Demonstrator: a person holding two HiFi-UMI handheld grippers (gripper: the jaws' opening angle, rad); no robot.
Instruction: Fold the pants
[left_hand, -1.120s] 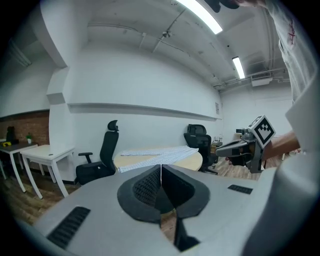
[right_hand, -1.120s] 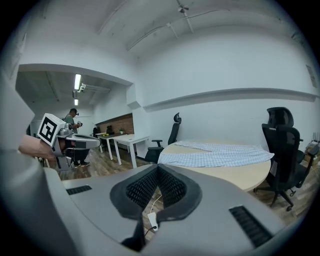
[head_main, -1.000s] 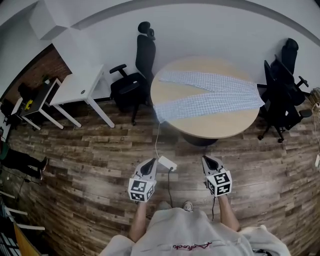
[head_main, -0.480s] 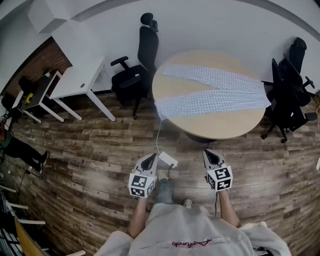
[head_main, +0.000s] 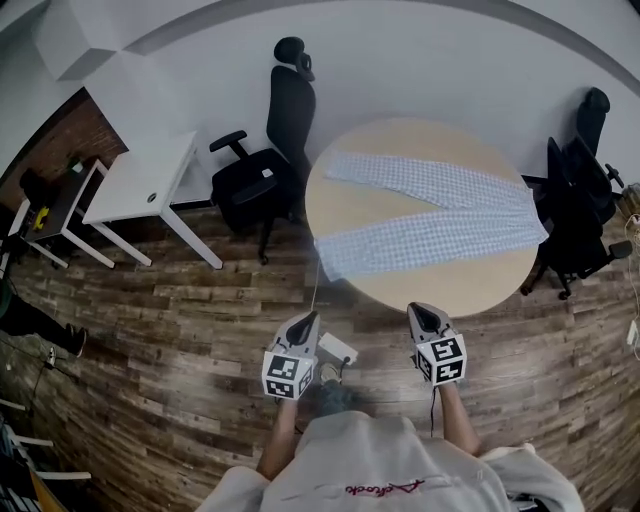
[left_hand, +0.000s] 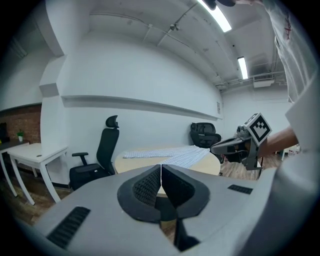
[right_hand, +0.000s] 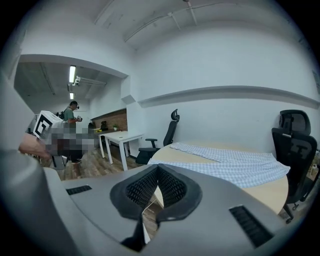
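Blue-and-white checked pants (head_main: 430, 210): where do we record them?

— We record them spread flat on the round table (head_main: 470, 278). The legs lie open in a V. The waist is at the right, near a black chair (head_main: 580, 195). The nearer leg's end reaches the table's left edge.

— And the grippers?

— We find the left gripper (head_main: 309, 320) and the right gripper (head_main: 416, 311) side by side over the wooden floor (head_main: 180, 320), on the near side of the table and clear of the pants. Each gripper's own view shows its jaws together, pads meeting, nothing between them.

— Anything else we note?

— A second black chair (head_main: 262, 175) stands at the table's left, with a white desk (head_main: 145, 180) beyond it. A white block (head_main: 338, 349) with a cable lies on the floor between the grippers.
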